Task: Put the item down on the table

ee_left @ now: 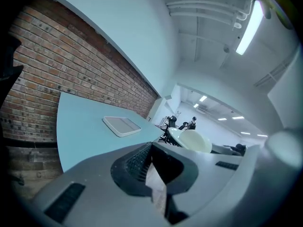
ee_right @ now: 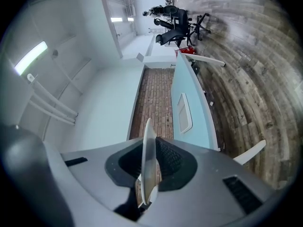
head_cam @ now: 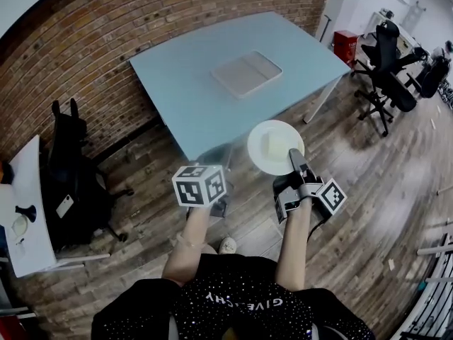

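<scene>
Right tongs [head_cam: 294, 160] pinch the plate [head_cam: 267, 147]; left tongs [ee_left: 154, 171] seemingly pinch a translucent item [ee_left: 157, 188].

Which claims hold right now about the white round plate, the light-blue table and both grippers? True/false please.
1. The right gripper grips the white round plate by its rim. True.
2. The plate rests on the light-blue table. False: it is held in the air, off the table's near edge.
3. A pale rectangular tray lies on the table. True.
4. The left gripper is wide open. False: its jaws pinch a thin translucent sheet.
</scene>
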